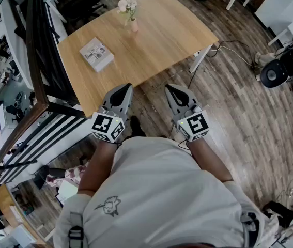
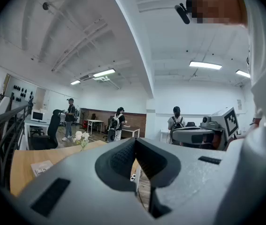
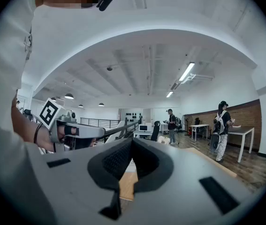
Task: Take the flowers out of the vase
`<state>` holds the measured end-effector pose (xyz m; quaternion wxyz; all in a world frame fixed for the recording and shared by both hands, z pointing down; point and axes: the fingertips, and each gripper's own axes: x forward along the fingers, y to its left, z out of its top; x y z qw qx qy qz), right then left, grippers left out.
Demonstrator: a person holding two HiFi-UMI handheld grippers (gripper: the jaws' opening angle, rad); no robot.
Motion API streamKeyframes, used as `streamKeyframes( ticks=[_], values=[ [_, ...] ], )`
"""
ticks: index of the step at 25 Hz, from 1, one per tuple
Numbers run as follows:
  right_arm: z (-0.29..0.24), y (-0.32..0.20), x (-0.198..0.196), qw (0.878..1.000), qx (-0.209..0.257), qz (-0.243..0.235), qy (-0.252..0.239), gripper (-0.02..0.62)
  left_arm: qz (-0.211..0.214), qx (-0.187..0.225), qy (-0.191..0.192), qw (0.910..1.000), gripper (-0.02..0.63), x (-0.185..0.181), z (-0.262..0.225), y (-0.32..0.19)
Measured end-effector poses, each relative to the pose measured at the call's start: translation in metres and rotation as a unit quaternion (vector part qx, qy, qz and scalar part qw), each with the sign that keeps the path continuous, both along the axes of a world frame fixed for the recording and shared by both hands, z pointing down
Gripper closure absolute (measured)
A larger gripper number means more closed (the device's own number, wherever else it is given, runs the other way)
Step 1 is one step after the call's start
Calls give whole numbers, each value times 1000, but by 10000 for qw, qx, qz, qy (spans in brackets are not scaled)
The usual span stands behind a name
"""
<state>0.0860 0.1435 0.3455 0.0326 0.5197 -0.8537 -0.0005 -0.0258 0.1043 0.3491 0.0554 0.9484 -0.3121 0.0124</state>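
Note:
White flowers (image 1: 128, 5) stand in a small pinkish vase (image 1: 134, 25) near the far edge of the wooden table (image 1: 162, 32). In the left gripper view the flowers (image 2: 81, 136) show small, far off to the left of the jaws. Both grippers are held level close to the person's body, short of the table's near edge and far from the vase. My left gripper (image 1: 125, 89) (image 2: 135, 140) is shut with nothing in it. My right gripper (image 1: 171, 90) (image 3: 132, 139) is shut and empty too.
A book (image 1: 96, 54) lies on the left part of the table. A black railing (image 1: 36, 61) runs along the left. Cables and a black round device (image 1: 274, 74) lie on the wood floor at right. Several people (image 2: 117, 123) stand in the background.

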Motion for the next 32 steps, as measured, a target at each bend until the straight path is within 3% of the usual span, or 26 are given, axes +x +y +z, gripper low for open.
streamKeyframes(
  ticks=[14, 32],
  values=[
    [14, -37, -6, 9999, -164, 25, -7, 592, 82, -101, 3, 9999, 601, -7, 11, -35],
    [26, -194, -90, 9990, -419, 160, 23, 592, 198, -283, 139, 9993, 601, -95, 27, -178]
  ],
)
